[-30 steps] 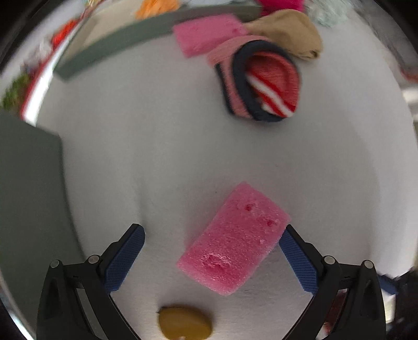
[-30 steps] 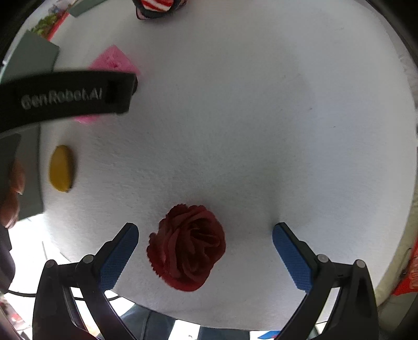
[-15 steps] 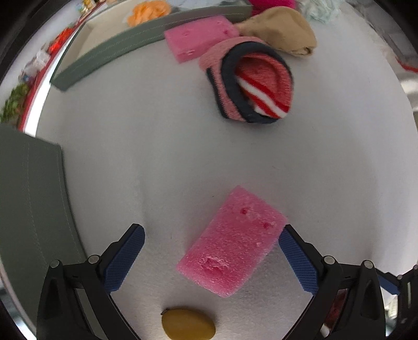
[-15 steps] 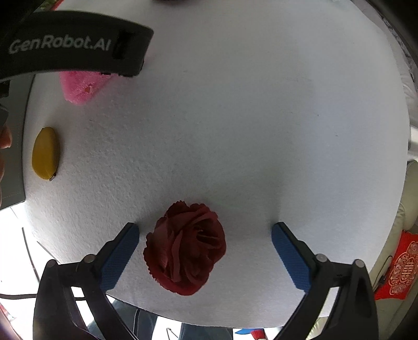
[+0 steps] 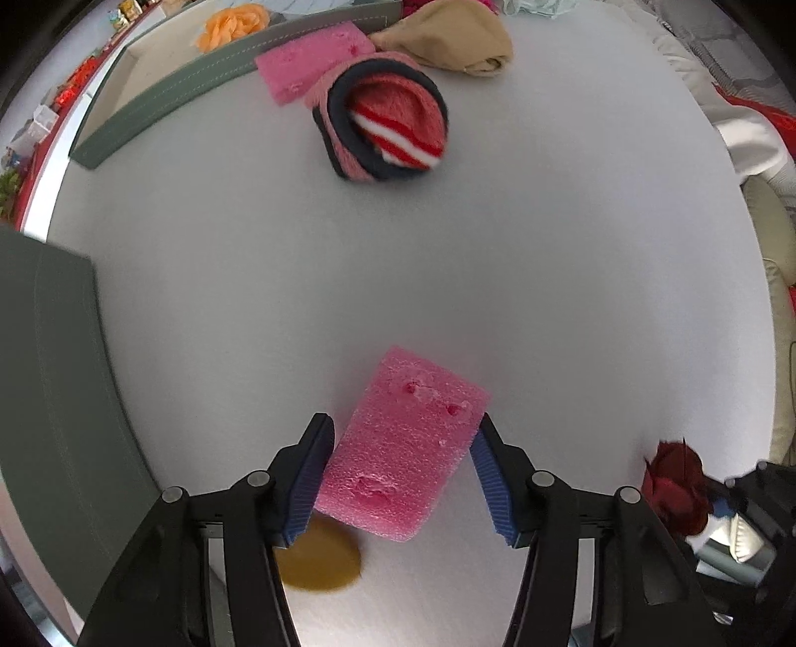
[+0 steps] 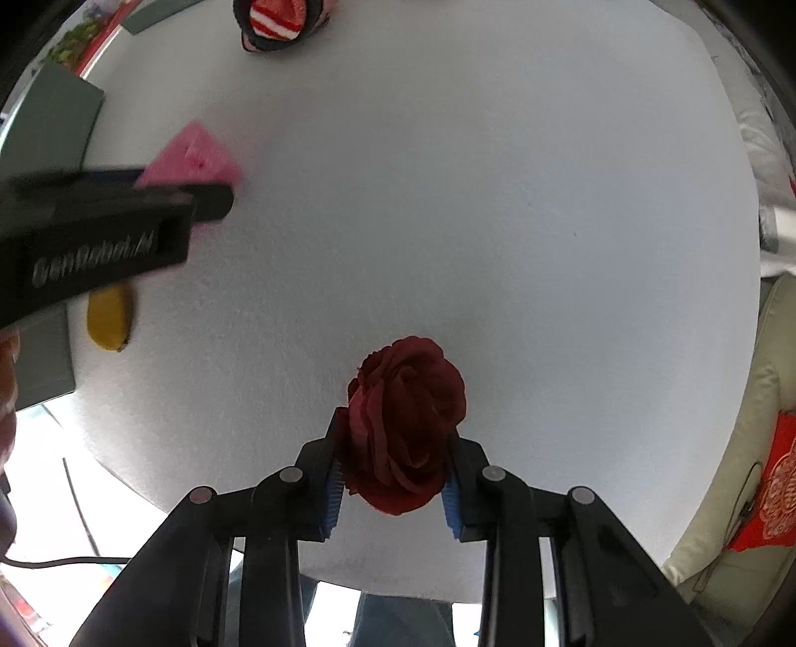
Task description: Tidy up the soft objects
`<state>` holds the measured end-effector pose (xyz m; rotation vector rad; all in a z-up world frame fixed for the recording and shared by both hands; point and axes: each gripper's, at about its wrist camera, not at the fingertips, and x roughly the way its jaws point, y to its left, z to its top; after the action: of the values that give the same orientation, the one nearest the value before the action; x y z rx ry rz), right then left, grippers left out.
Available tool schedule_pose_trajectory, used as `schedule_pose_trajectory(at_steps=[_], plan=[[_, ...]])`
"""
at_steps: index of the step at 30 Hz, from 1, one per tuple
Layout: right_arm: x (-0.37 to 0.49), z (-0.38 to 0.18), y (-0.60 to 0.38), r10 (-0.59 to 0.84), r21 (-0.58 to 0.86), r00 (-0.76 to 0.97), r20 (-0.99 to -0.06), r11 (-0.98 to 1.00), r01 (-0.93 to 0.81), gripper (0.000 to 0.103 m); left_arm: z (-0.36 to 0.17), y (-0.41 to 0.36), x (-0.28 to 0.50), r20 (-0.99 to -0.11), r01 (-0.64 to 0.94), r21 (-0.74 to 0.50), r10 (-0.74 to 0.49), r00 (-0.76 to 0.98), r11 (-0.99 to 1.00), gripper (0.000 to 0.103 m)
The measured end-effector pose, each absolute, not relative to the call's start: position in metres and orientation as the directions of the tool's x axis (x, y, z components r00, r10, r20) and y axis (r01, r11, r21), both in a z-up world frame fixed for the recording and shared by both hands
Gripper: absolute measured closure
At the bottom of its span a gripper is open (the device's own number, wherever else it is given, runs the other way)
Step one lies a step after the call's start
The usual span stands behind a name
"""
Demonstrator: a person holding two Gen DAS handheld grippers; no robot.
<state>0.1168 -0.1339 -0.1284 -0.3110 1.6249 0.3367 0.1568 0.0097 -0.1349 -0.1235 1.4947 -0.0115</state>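
A pink foam sponge [image 5: 398,468] sits tilted between the blue pads of my left gripper [image 5: 403,425]. Its jaws are closing, and both pads press on the sponge's sides. My right gripper [image 6: 395,433] is shut on a dark red fabric rose [image 6: 405,398], squeezed narrow between its pads. Both point down over the white round table [image 5: 447,273]. The rose [image 5: 671,483] also shows at the left wrist view's lower right. In the right wrist view, the sponge [image 6: 194,154] peeks out from behind the left gripper's black body [image 6: 99,234].
A striped knitted hat [image 5: 388,129], a second pink sponge [image 5: 313,64] and a tan cloth [image 5: 447,35] lie at the far side. A green-rimmed box [image 5: 199,84] holds an orange flower [image 5: 231,25]. Another green box [image 5: 49,373] stands left. A yellow oval toy [image 5: 323,562] lies under the left finger.
Both grippers went from wide open to closed, the left on the pink sponge, the right on the rose. The sponge has turned more upright and the rose is pinched narrower.
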Motion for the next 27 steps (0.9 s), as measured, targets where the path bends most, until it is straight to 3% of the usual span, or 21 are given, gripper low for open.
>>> schedule_pose_trajectory(at_steps=[16,27], plan=[[0.11,-0.099,-0.182,-0.01,0.023,-0.109,-0.994,0.956,-0.293,0.068,-0.113,-0.04,0.089,-0.983,-0.013,-0.165,-0.163,0.084,0.986,0.045],[0.145,-0.069,-0.193,-0.034,-0.006,-0.094,-0.995,0.961,-0.278,0.067,-0.089,-0.024,0.091,-0.973,0.008,-0.189,-0.189,0.134,0.982,0.045]])
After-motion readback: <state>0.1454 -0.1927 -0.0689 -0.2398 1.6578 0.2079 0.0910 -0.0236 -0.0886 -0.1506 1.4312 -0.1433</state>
